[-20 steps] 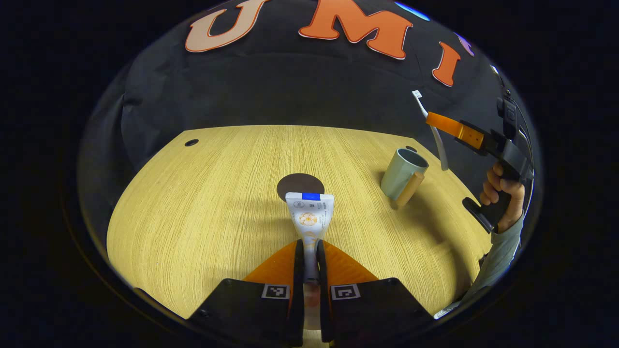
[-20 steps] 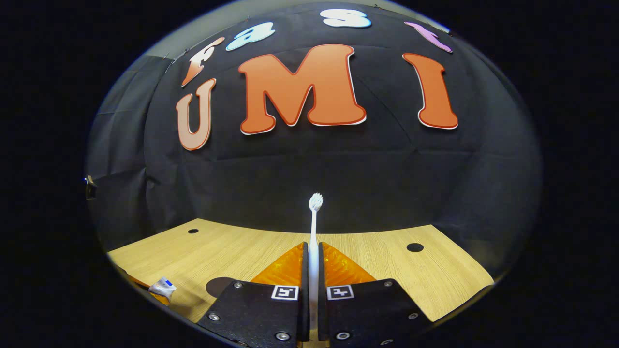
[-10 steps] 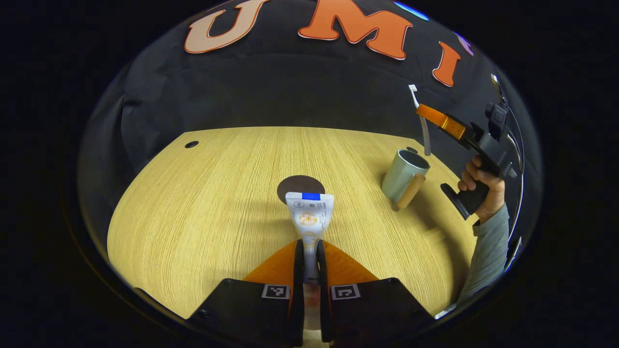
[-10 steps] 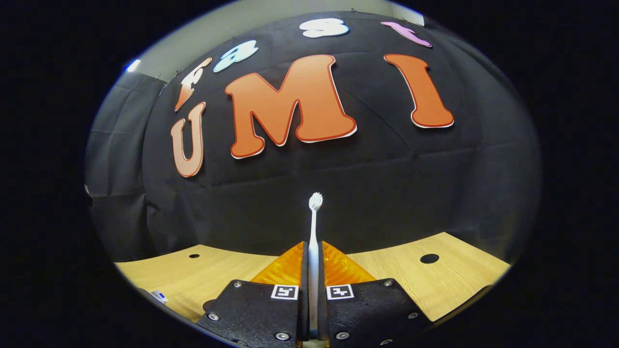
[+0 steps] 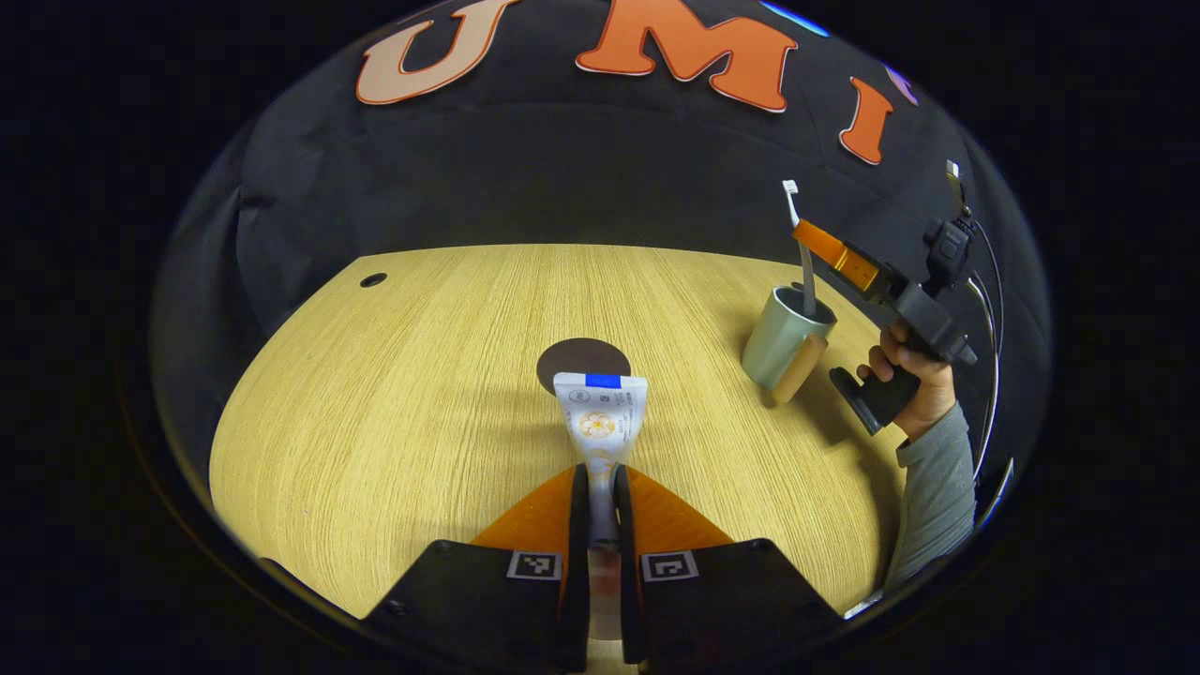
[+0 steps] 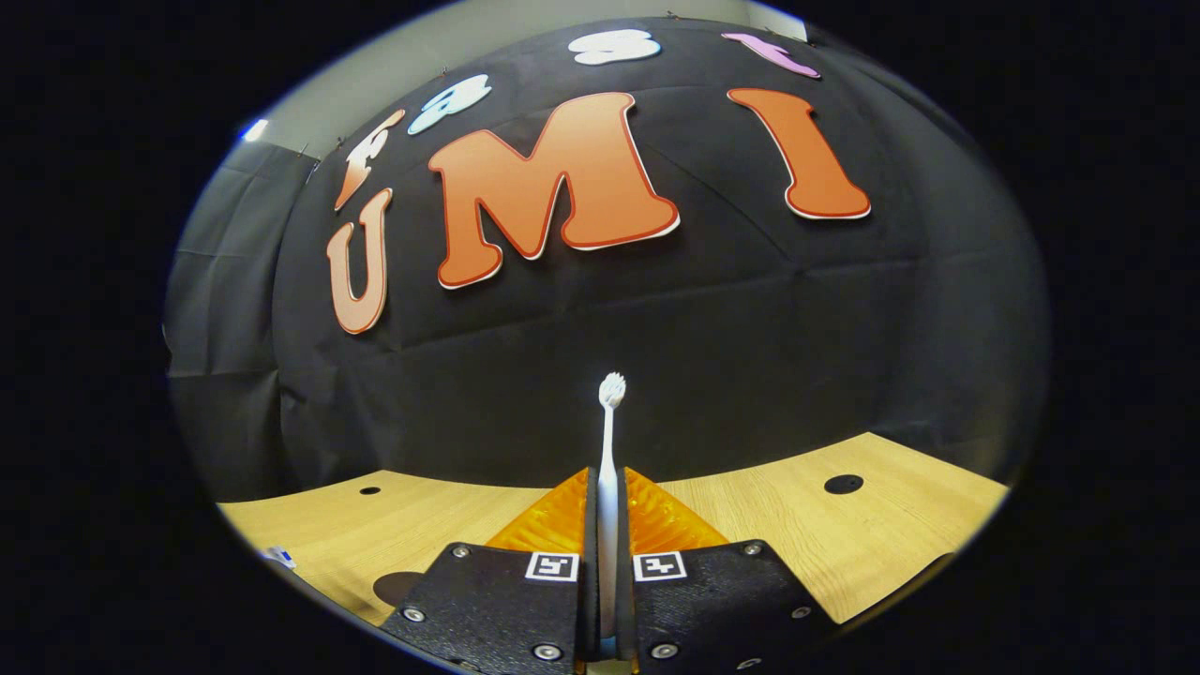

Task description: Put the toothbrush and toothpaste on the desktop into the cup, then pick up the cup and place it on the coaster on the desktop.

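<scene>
Toothpaste (image 5: 600, 422) clamped between both fingers of left claw (image 5: 600, 492), tube pointing forward and held above wooden surface (image 5: 394, 394), flat crimped end farthest from camera. Just beyond tube tip in left gripper view, dark round coaster (image 5: 583, 360) lying flat on surface, bare. Further right, pale green cup (image 5: 783, 336) with wooden handle standing upright, well apart from coaster.

Right claw (image 5: 817, 246) seen above cup in left gripper view, gripped by a hand (image 5: 907, 380) in grey sleeve, closed on toothbrush (image 5: 802, 253). Brush nearly upright, bristle head up, lower end dipping past cup rim. In right gripper view, right claw (image 6: 607, 506) pinched tight on toothbrush (image 6: 609, 441) shaft, bristles rising straight ahead against black cloth wall, surface (image 6: 844, 534) spread below.
</scene>
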A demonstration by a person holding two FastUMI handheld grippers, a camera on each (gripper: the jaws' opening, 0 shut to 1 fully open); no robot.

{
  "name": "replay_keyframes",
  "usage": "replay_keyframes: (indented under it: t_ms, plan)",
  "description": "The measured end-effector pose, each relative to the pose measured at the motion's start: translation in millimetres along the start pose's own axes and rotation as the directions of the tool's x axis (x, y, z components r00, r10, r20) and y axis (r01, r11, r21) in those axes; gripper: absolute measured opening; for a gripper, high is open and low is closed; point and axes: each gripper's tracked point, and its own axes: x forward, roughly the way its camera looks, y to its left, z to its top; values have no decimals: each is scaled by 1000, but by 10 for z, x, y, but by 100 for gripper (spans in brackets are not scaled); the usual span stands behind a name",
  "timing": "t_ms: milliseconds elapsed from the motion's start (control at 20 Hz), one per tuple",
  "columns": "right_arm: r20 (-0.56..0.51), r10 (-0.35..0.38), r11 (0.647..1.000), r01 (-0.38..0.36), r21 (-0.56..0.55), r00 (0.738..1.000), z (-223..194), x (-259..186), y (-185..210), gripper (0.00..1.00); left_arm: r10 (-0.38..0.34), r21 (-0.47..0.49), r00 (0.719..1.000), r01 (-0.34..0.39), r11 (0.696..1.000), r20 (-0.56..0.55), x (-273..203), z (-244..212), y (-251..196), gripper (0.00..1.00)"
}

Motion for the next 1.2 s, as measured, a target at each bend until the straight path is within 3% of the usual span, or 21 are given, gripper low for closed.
replay_keyframes:
  t_ms: [700,1200]
  plan:
    - [-48,-24,999,23,-22,999,-233,-191,-52,10,-26,26,997,24,999,73,134,251,-48,17]
    - [-25,-41,999,41,-23,999,-51,-511,-180,16,-91,54,983,83,995,161,276,470,-56,17]
